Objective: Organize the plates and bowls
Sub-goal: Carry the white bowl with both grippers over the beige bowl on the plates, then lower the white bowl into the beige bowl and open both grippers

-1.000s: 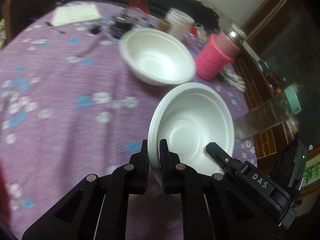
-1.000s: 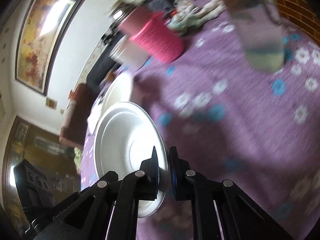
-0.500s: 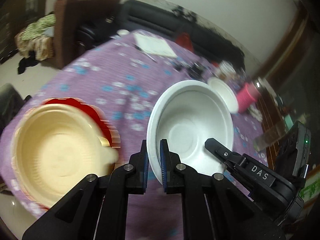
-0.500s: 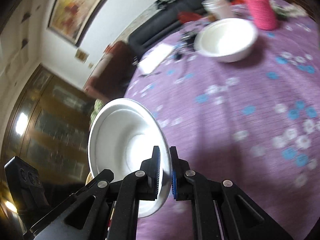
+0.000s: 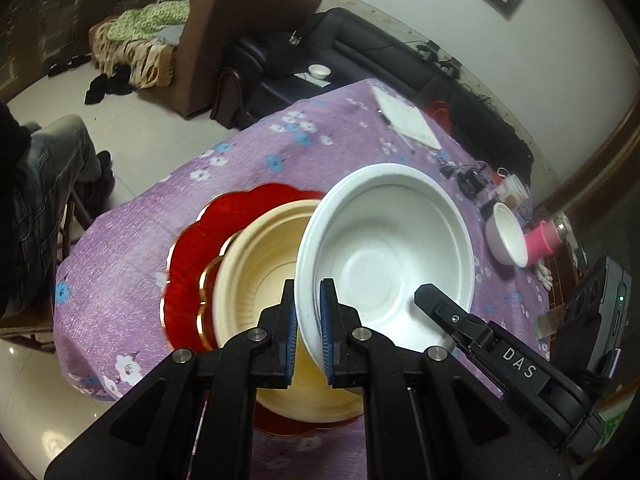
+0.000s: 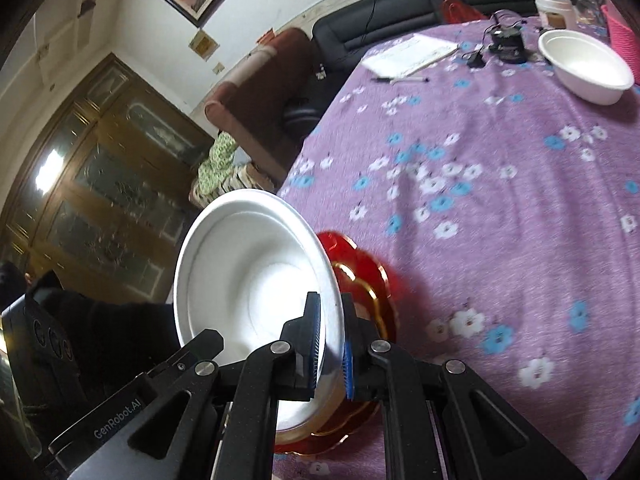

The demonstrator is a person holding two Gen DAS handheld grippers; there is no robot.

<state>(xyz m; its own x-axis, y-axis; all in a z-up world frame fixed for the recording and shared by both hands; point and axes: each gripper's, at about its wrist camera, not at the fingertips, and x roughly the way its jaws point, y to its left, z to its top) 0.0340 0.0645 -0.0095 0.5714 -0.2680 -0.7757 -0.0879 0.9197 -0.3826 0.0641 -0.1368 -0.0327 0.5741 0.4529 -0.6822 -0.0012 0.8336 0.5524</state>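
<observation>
The left gripper [image 5: 308, 332], at the bottom centre of the left wrist view, is clamped hard on the near rim of a white foam bowl [image 5: 384, 256], one pad inside the wall and one outside. In the right wrist view the right gripper [image 6: 330, 344] pinches the opposite rim of the same white foam bowl [image 6: 248, 280] in the same way, so the bowl hangs tilted between the two, clear of the table.

The step in hand looks like the carry-and-stack: the bowl sits just above and overlapping a cream-coloured round bowl [image 5: 264, 264], which rests on a red scalloped plate with gold edging [image 5: 192, 248] at the middle left of the left view. The next move probably calls for levelling the white bowl, centring it over the cream one, lowering it in, and only then letting both sets of jaws open together; releasing one side early could tip it.

Room is tight on one side. The red plate lies near the rounded edge of the purple floral tablecloth [image 5: 248, 160], with bare floor beyond at the lower left, so any sideways drift that way risks pushing the stack toward the drop. Toward the upper right the cloth is open. A second white foam bowl [image 6: 584, 64], a pink yarn-wrapped container [image 5: 544, 238] and a white notebook [image 5: 404, 120] lie well apart, out of the way.
</observation>
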